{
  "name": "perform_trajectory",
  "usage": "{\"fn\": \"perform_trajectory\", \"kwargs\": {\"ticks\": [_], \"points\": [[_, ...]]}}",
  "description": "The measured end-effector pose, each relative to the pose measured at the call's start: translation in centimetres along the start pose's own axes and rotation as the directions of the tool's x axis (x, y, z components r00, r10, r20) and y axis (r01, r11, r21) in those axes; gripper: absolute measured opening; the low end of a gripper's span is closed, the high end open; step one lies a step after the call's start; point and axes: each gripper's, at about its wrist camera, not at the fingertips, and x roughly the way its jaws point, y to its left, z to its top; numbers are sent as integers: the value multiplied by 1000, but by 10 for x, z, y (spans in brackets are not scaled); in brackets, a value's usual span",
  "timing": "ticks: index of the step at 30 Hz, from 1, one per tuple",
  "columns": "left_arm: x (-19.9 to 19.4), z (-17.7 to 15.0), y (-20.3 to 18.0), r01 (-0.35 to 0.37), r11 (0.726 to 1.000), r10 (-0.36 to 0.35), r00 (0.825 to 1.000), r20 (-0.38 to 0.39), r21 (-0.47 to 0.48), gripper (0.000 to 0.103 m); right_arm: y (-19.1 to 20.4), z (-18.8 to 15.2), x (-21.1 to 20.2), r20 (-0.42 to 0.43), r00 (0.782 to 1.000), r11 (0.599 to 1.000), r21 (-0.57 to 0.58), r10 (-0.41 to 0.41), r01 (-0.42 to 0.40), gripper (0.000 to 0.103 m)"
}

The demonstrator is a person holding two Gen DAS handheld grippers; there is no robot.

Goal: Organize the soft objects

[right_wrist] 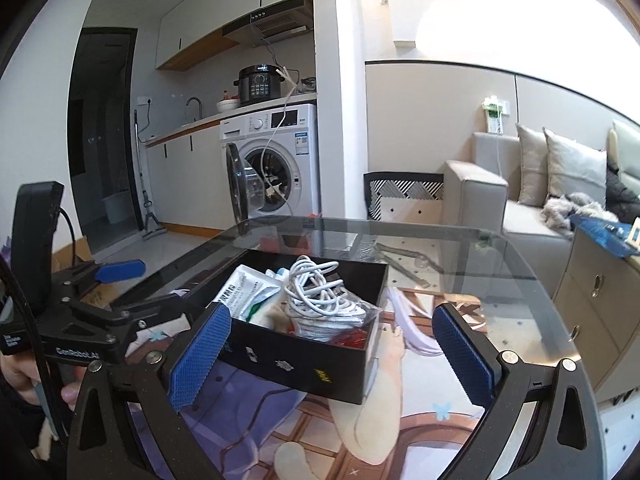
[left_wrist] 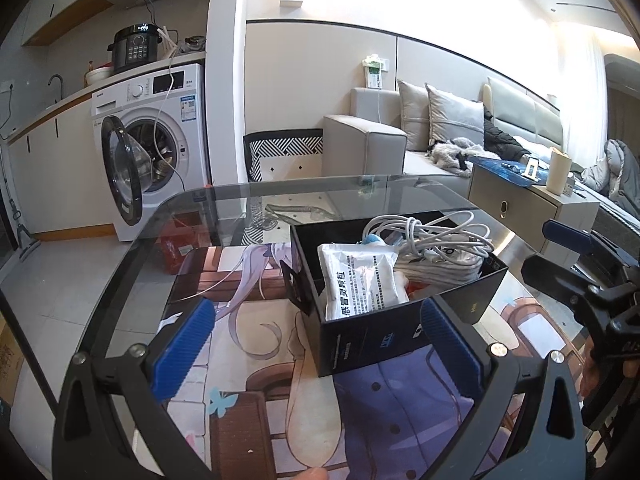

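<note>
Both grippers are spread wide and holding nothing: left gripper, right gripper. The black box with the white cable bundle sits mid-desk, just ahead of them.

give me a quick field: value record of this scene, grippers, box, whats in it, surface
left gripper: open, holding nothing, fingers either side of the box's near corner
right gripper: open, holding nothing, facing the box
box: black, no lid on it, sitting on the mat
contents: white cable bundle on top, white printed packet, bagged folded white items, something red underneath
surface: glass table with illustrated mat
loose items on mat: none in view
background: washing machine with door open, sofa
</note>
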Motion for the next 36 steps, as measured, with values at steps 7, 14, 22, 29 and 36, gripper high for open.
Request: {"fn": "perform_trajectory", "kwargs": {"ticks": [7,14,22,29,36], "points": [[2,-1,0,-22,1000,22,999,28,-14,103,1,-5,-1,14,1000,1000,-16,-11,11,102],[5,-8,-2,-38,999,39,998,57,-19,103,0,-10,-1,19,1000,1000,-10,-7,8,102],[4,-10,-7,-48,999,48,997,67,-3,103,-1,-13,-5,47,999,1000,-15,-1,2,102],[5,-10,-11,-62,998,61,996,64,11,103,-1,-14,-7,60,998,1000,-17,-4,5,103],[5,-11,-10,-62,998,62,996,60,-1,103,4,-14,-9,62,998,999,-32,-5,7,103]]}}
